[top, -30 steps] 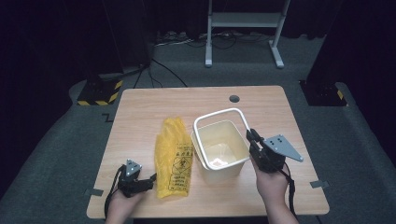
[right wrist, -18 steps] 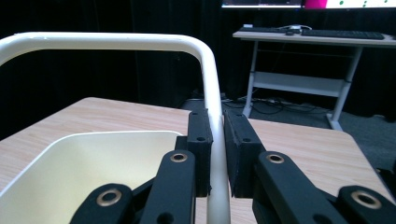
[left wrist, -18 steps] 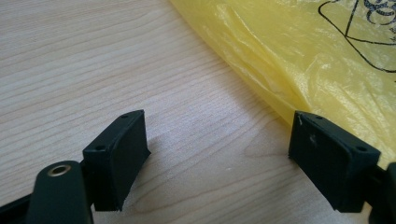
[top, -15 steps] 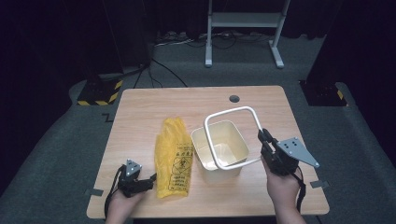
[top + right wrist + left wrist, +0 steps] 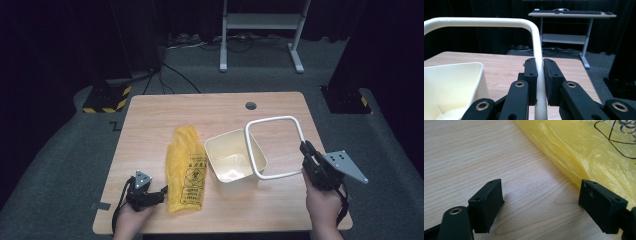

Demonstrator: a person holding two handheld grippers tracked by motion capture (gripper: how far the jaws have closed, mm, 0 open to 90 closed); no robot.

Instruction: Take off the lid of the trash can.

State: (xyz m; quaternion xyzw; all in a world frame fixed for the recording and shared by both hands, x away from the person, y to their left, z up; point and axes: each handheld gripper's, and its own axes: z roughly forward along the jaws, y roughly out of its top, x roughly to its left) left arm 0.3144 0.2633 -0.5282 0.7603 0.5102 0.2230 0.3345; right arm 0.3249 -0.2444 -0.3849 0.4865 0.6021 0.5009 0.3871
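My right gripper (image 5: 306,150), clamped on the white rim (image 5: 274,147), has lifted it off the bin (image 5: 232,159) to its left; left gripper (image 5: 161,191) rests open beside the yellow bag (image 5: 186,167).

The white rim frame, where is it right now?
In the high view the white rim frame is lifted off the cream bin, right of it, clamped in the right gripper.

Bright, evenly lit table (image 5: 165,115) amid dark surroundings; soft shadows, slight blur.
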